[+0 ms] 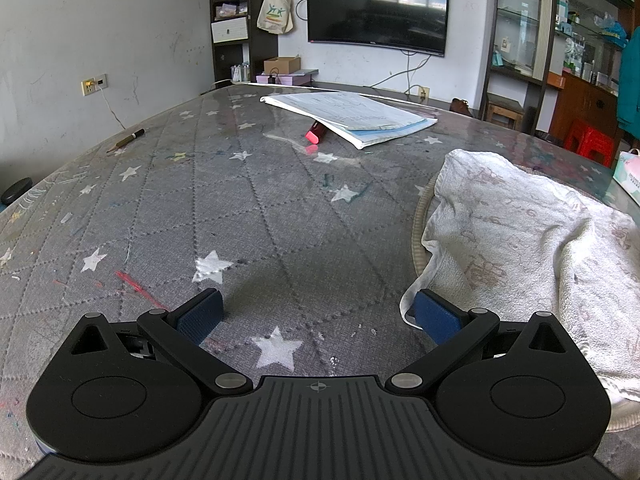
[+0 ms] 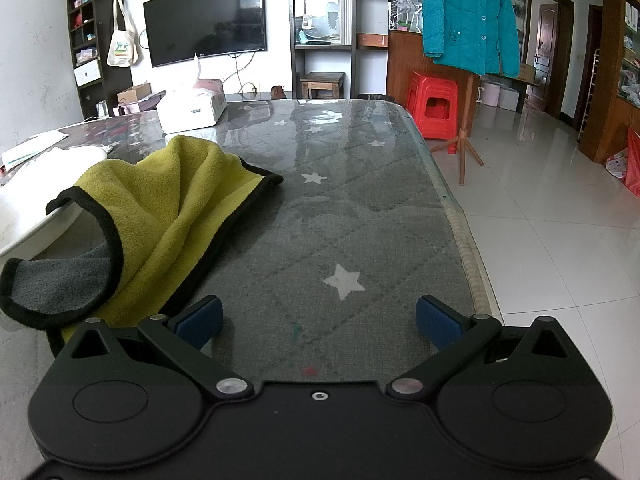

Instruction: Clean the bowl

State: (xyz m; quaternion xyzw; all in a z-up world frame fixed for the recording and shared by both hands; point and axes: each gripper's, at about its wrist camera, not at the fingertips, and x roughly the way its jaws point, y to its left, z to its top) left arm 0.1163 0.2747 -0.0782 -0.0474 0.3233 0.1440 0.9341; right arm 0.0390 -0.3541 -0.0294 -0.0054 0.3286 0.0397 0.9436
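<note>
I am holding both grippers wide open and empty, the yellow cloth (image 2: 168, 216) lying just left of my right gripper (image 2: 318, 318), the towel-draped bowl (image 1: 420, 220) right of my left gripper (image 1: 318, 312).

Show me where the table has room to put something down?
Bare table lies between the pencil, papers and white towel. More lies right of the yellow cloth. It is crowded around the bowl under both cloths.

My left gripper (image 1: 318, 314) is held low and level, its two blue-padded fingers (image 1: 200, 316) spread wide apart with nothing between them. My right gripper (image 2: 319, 320) is held the same way, blue pads (image 2: 436, 320) wide apart and gripping nothing.
</note>
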